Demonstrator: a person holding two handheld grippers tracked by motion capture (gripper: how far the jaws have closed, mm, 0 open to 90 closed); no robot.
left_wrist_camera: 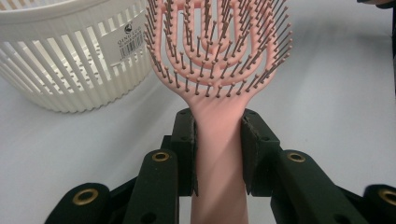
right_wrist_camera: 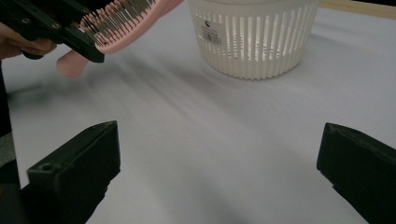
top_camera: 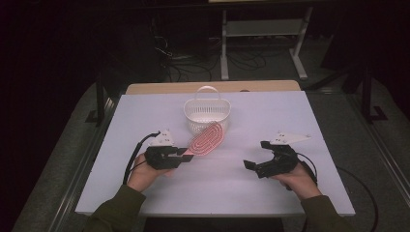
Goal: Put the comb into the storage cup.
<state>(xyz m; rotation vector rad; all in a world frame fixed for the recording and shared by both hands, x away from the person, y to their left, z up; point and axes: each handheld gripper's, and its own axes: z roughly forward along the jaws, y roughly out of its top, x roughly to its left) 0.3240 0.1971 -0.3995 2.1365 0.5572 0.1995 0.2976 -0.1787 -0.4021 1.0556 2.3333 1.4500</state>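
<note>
I have the pink hairbrush (left_wrist_camera: 219, 74) pinched by its handle between the pads of my left gripper (left_wrist_camera: 218, 154), bristles up, and it hangs clear of the white table (top_camera: 270, 193), head pointing far and to the right. Its tip sits just beside the near rim of the white slatted basket (top_camera: 207, 116), which stands upright at the far middle of the table. My right gripper (right_wrist_camera: 219, 168) rests on the right side, well apart from both, its jaws spread wide with nothing between them. I judge this the carrying step: brush lifted, not yet in the basket. Next I must raise the head over the rim, tip it into the basket, then loosen my pinch.
</note>
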